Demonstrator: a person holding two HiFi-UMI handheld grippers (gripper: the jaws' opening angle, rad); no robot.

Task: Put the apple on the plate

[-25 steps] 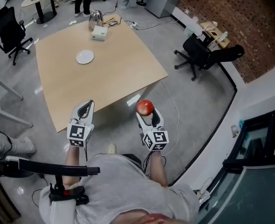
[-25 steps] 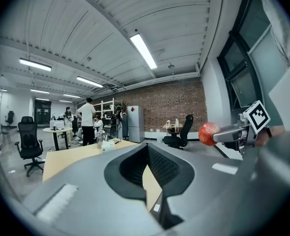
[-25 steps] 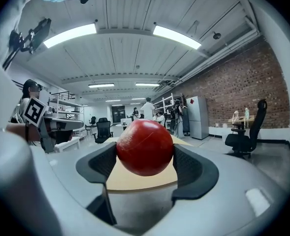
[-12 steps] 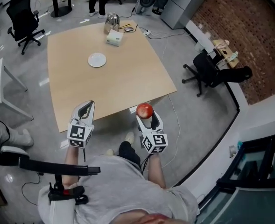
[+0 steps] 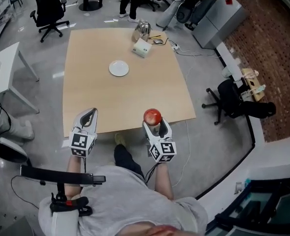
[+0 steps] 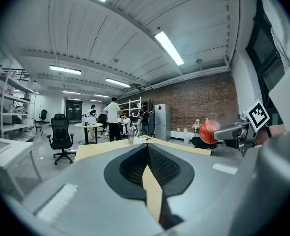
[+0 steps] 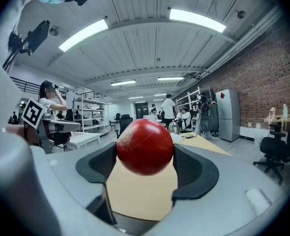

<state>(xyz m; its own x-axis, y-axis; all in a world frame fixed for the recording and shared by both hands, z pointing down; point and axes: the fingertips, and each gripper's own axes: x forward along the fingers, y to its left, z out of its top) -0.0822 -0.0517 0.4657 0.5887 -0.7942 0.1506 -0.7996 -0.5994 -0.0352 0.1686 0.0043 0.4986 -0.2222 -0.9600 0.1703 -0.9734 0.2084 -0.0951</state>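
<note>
Between right tongs (image 5: 153, 122), round apple (image 5: 152, 115).

The apple (image 5: 152, 115) is deep red, with a pale speckled patch on one shoulder. The plate (image 5: 118, 68), toward the far edge of the bench (image 5: 95, 97), is plain white; the bench is light tan. The right tongs (image 5: 153, 121) and the left tongs (image 5: 90, 114) are grey with black ribbed pads, each bearing black-and-white square markers. The box (image 5: 141, 47) near the far right corner is white, the floor (image 5: 209, 146) grey, the brick wall (image 5: 277, 43) reddish brown.
</note>
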